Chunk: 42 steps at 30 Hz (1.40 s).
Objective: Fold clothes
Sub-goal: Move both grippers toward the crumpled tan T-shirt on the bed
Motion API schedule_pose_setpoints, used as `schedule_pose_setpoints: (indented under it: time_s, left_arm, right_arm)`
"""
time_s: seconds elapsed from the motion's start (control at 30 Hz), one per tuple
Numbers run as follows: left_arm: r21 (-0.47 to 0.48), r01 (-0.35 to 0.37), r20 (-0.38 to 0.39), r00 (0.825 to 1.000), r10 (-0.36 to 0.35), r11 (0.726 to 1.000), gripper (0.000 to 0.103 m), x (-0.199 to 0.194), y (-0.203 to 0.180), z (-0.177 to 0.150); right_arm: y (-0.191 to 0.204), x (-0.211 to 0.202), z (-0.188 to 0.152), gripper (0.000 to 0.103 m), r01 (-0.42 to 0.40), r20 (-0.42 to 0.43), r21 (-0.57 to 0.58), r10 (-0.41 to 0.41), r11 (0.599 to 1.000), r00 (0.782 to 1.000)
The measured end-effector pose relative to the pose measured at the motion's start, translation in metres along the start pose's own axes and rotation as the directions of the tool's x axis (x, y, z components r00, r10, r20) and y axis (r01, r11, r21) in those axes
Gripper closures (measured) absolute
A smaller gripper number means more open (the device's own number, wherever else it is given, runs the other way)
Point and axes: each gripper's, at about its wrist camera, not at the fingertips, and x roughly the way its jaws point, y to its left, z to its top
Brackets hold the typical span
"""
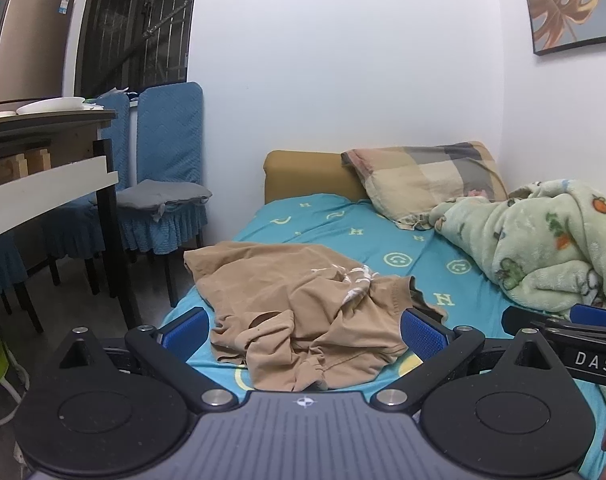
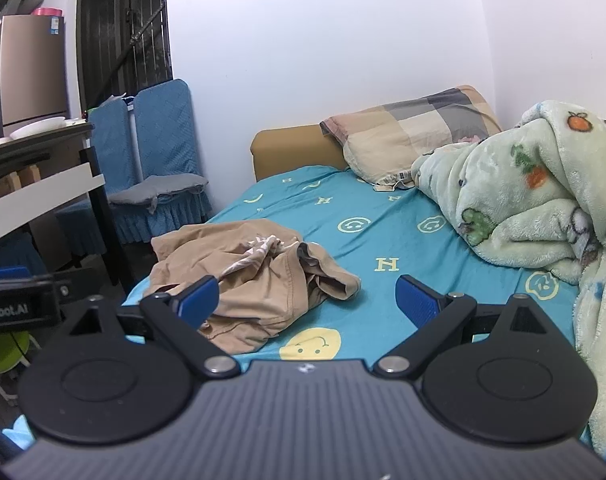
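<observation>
Bedroom, teal smiley-print bedsheet (image 2: 383,240) as work surface. Near: left gripper (image 1: 303,330) spread wide, nothing betw. its blue pads, hovering over near edge of bed; right gripper (image 2: 307,300) likewise wide open and empty, alongside at approx. 3 o'clock of left unit. Task item: tan garment (image 1: 295,300), crumpled in a loose heap w/ white print bunched at top, lying on sheet at bed's near-left corner, at 12 o'clock from left gripper, 10–11 o'clock from right; not folded as it lies. Judgement: thin soft knit, light, limp, no stiffness; will drape and drag on sheet, not slip; nothing fragile. Best holds appear to be ribbed collar/hem band (image 2: 339,282) at 3 o'clock side of heap and flat edge at 9 o'clock; pinch single layer, else bunch lifts whole. Far: green fleece blanket (image 2: 523,200) at 2 o'clock, plaid pillow (image 2: 415,128) at 12–1 o'clock, blue chairs (image 1: 171,160) at 10 o'clock, all well apart from garment.
</observation>
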Motion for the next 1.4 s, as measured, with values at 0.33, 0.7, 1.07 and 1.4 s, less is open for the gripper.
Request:
schedule_pose_setpoints:
  time_s: [0.33,0.7,1.07,1.4]
  left_arm:
    - [-0.009,0.009,0.015,1.000,-0.009,1.000,0.000,0.003,0.004,-0.002]
    - [0.002,0.013,0.004,1.000,-0.013,1.000,0.000,0.002,-0.003,-0.004]
    - [-0.001,0.019,0.007,1.000,-0.019,1.000,0.000,0.001,-0.003,-0.005]
    - [0.032,0.063,0.021,0.998,-0.064,0.997,0.000,0.008,-0.008,-0.001]
  right_arm:
    - [-0.002,0.003,0.000,0.006,-0.013,-0.009,0.010,0.013,1.000,1.000]
    - [0.000,0.002,0.002,0.006,-0.004,-0.007,-0.005,0.004,1.000,1.000]
    - [-0.002,-0.002,0.003,0.006,-0.008,0.025,0.003,0.008,1.000,1.000]
    - [-0.020,-0.016,0.023,0.006,0.019,0.075,0.082,-0.025,0.996,0.997]
